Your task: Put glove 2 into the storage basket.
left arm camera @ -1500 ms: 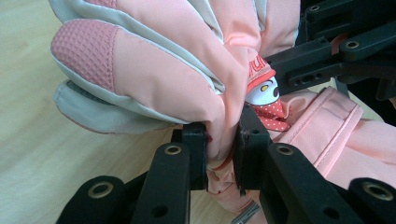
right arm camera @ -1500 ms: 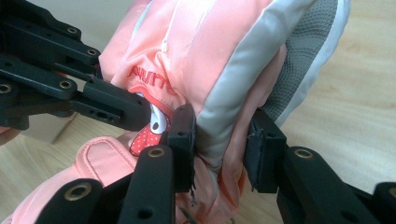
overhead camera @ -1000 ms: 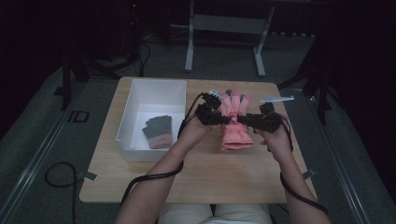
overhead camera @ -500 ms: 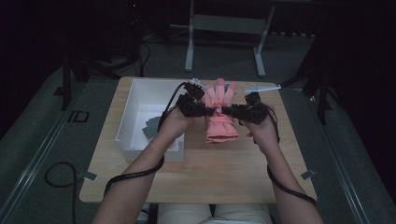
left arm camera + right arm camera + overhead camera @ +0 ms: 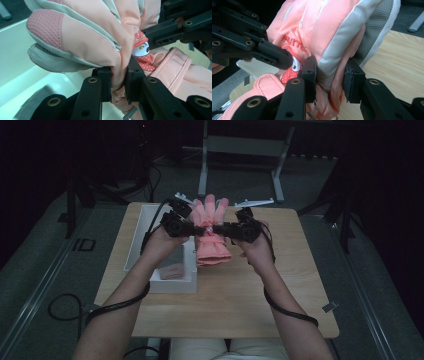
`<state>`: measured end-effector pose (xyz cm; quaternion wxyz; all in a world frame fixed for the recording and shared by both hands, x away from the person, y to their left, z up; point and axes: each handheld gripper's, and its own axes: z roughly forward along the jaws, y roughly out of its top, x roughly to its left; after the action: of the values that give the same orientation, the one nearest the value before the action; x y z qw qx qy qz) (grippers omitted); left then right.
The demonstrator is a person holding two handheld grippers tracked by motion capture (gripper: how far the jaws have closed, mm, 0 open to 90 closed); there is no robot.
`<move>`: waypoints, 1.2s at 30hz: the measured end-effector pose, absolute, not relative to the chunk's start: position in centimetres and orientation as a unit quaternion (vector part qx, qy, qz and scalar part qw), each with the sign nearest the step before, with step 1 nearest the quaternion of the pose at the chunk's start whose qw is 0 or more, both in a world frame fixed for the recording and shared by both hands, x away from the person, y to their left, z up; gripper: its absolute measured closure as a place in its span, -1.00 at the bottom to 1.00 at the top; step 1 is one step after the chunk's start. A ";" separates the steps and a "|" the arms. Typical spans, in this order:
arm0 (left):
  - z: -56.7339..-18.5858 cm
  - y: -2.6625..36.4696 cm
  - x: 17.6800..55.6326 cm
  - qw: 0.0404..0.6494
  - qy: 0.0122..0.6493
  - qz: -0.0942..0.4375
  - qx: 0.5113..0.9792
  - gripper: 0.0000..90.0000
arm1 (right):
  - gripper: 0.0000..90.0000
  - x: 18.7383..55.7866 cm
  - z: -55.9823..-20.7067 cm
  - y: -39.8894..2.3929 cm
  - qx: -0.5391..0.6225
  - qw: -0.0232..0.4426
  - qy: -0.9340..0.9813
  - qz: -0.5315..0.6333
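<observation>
Wooden table (image 5: 260, 305): its near half and right side lie bare, giving open room there. White bin (image 5: 150, 245): set along the table's left edge, with a dark folded item (image 5: 172, 262) inside near its near end. Pink glove (image 5: 210, 237): held off the table just right of the bin, its long axis running near to far, finger ends pointing far and slightly up, cuff hanging toward the near side. Left gripper (image 5: 199, 231): jaws pinched tight on the glove's left edge at the wrist, as the left gripper view shows (image 5: 117, 82). Right gripper (image 5: 220, 228): jaws clamped on the opposite, grey-trimmed edge (image 5: 329, 77), wider apart over thicker fabric. The two grippers face each other across the glove.
</observation>
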<state>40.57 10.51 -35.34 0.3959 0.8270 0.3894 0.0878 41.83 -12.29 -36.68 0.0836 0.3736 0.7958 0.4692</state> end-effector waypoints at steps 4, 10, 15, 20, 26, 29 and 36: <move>-35.1 12.6 40.4 0.386 0.398 0.096 0.826 0.72 | 0.49 42.1 -36.7 -9.9 0.368 0.077 0.799 0.470; -35.4 15.7 40.3 0.367 0.415 0.101 0.826 0.72 | 0.49 42.5 -37.3 -6.3 0.365 0.067 0.800 0.472; -36.2 18.1 40.4 0.347 0.429 0.105 0.827 0.72 | 0.49 42.9 -38.4 -3.5 0.365 0.055 0.803 0.467; -37.0 19.9 41.0 0.334 0.438 0.102 0.828 0.72 | 0.50 43.4 -39.5 -1.0 0.365 0.052 0.808 0.460; -39.5 21.0 41.8 0.334 0.449 0.087 0.824 0.73 | 0.50 44.2 -40.9 0.5 0.368 0.050 0.818 0.440; -41.2 21.4 42.5 0.334 0.460 0.070 0.820 0.73 | 0.50 45.0 -42.4 1.2 0.376 0.041 0.828 0.414; -43.7 21.4 43.6 0.307 0.472 0.054 0.825 0.73 | 0.51 45.8 -44.7 2.6 0.398 0.042 0.837 0.372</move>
<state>43.56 21.40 -43.71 0.3071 0.8245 0.4721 0.0541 45.75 2.61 -44.69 0.0420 0.3985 0.8374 0.3717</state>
